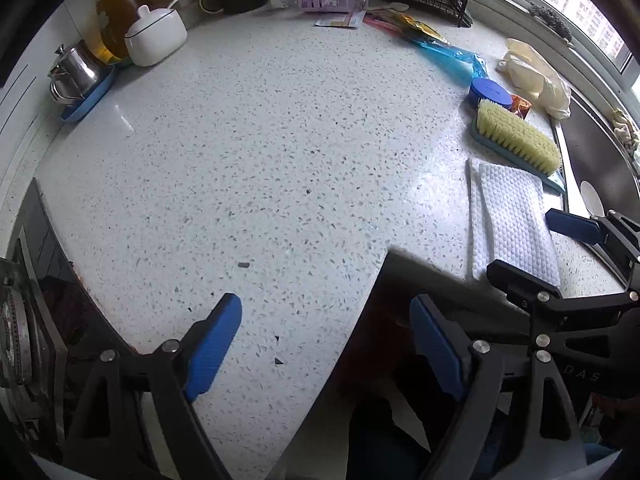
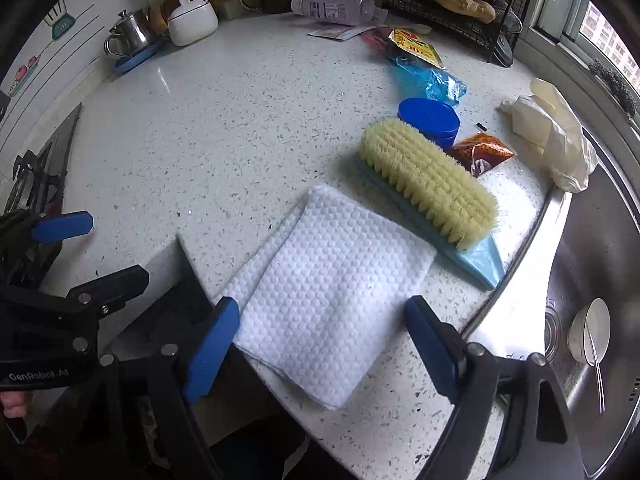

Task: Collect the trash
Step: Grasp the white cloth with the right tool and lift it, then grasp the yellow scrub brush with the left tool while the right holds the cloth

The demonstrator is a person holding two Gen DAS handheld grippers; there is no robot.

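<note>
Both jaws spread wide, empty, touching nothing: left gripper (image 1: 326, 346) over bare speckled worktop (image 1: 248, 140) at its front edge, right gripper (image 2: 322, 350) above folded white cloth (image 2: 332, 300). "GenRobot.AI" readable on left gripper body in right view. Wide free worktop at left and middle. Further right: scrub brush (image 2: 428, 182), blue round lid (image 2: 430, 120), trash wrappers – brown sachet (image 2: 482, 152), blue bag (image 2: 432, 80), yellow-red packet (image 2: 416, 48), print unreadable. Sink (image 2: 600, 240) at right edge.
</note>
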